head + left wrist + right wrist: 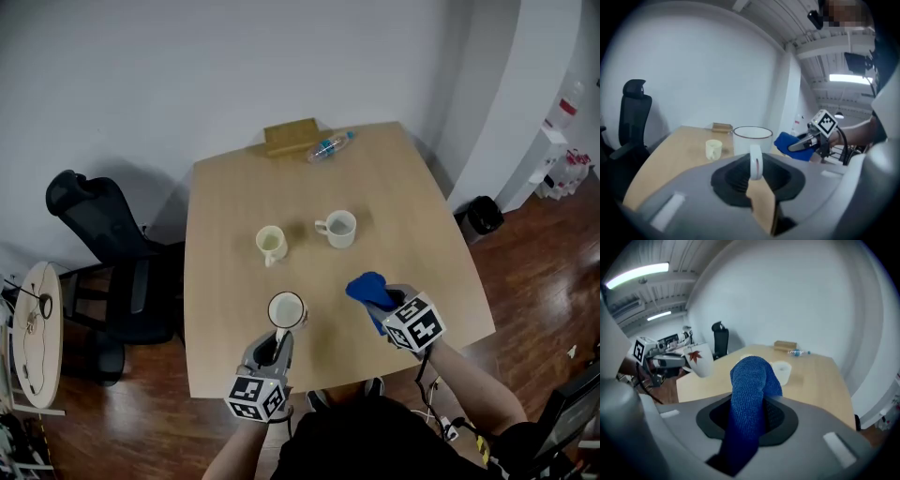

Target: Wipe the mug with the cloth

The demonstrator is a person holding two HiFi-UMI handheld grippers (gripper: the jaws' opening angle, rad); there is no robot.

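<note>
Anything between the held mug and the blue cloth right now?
Nothing. In the head view, only bare table shows between the mug and the cloth.

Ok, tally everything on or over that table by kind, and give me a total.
mugs: 3 (held mug, cream mug, white mug)
blue cloth: 1
wooden block: 1
plastic bottle: 1
total: 6

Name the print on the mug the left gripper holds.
A red maple leaf on the white mug, clearest in the right gripper view.
</note>
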